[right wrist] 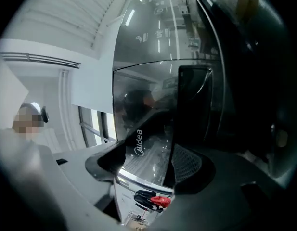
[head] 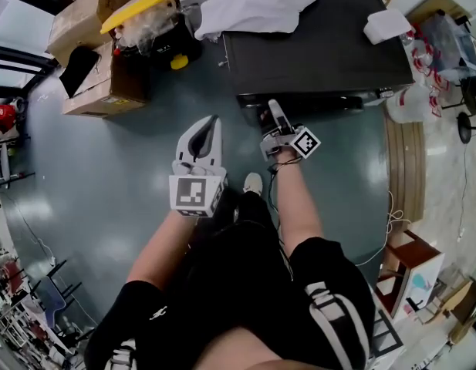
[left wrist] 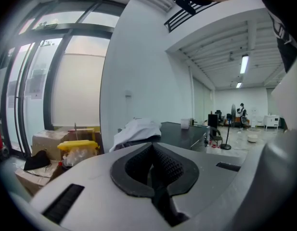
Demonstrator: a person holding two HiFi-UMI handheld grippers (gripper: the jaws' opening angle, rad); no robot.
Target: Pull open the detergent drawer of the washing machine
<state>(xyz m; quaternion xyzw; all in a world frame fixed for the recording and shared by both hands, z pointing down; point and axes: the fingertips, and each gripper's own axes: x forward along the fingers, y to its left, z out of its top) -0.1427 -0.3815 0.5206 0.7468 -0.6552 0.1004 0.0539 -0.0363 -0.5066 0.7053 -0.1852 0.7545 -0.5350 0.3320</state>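
The washing machine (head: 315,45) shows from above as a dark block at the top of the head view. My right gripper (head: 273,108) reaches to its upper front edge. In the right gripper view the detergent drawer's glossy front (right wrist: 143,148), marked Midea, sits between the two pads (right wrist: 189,165) of my right gripper (right wrist: 148,165), which is shut on it. How far the drawer (head: 257,112) stands out from the machine I cannot tell. My left gripper (head: 212,123) hangs in the air left of the machine, jaws together and holding nothing (left wrist: 153,170).
A white cloth (head: 257,2) lies on the machine's top. Cardboard boxes (head: 91,52) and a yellow-lidded bin (head: 141,14) stand to the left on the floor. Bottles (head: 423,60) and a small table (head: 411,272) are at the right. My legs and a shoe (head: 253,182) are below.
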